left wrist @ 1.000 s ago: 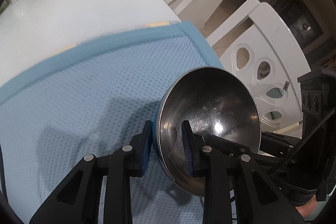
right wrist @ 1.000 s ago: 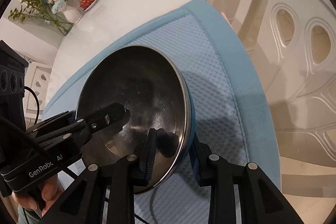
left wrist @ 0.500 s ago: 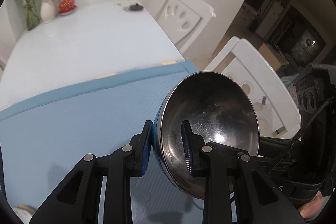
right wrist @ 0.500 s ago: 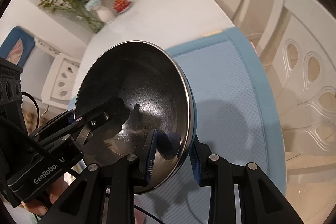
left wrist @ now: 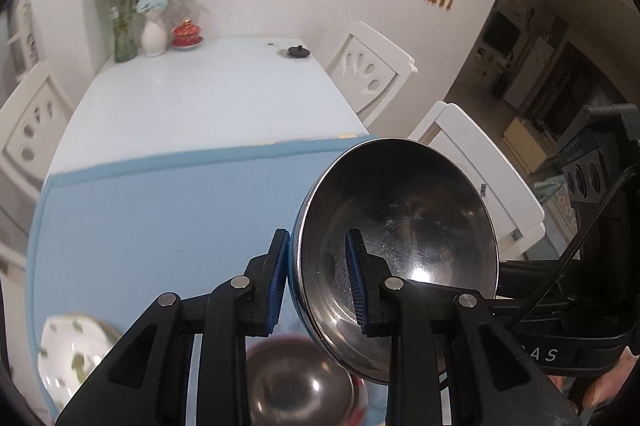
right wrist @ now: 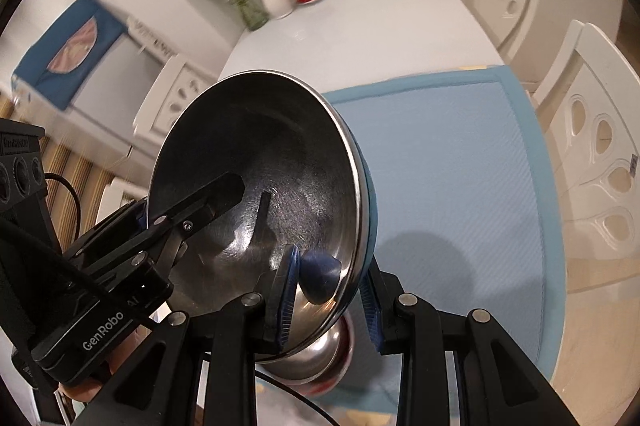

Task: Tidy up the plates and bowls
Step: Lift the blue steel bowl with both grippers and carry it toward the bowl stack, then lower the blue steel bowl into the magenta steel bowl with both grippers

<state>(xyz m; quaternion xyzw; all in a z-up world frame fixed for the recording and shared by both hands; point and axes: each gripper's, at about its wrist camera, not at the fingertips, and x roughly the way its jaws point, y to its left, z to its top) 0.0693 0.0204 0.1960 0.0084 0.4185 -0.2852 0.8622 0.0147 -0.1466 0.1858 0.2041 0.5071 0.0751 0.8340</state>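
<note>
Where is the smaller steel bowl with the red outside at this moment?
The smaller steel bowl sits low in both wrist views, on the blue mat, under the held large steel bowl.

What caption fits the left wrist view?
Both grippers hold one steel bowl by its rim above the blue mat.

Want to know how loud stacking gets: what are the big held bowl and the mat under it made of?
Big bowl: likely stainless steel, polished inside, showing mirror glare and fine scratches; blue outer coat. Mat: seemingly soft woven fabric, matte blue, finely textured.
</note>
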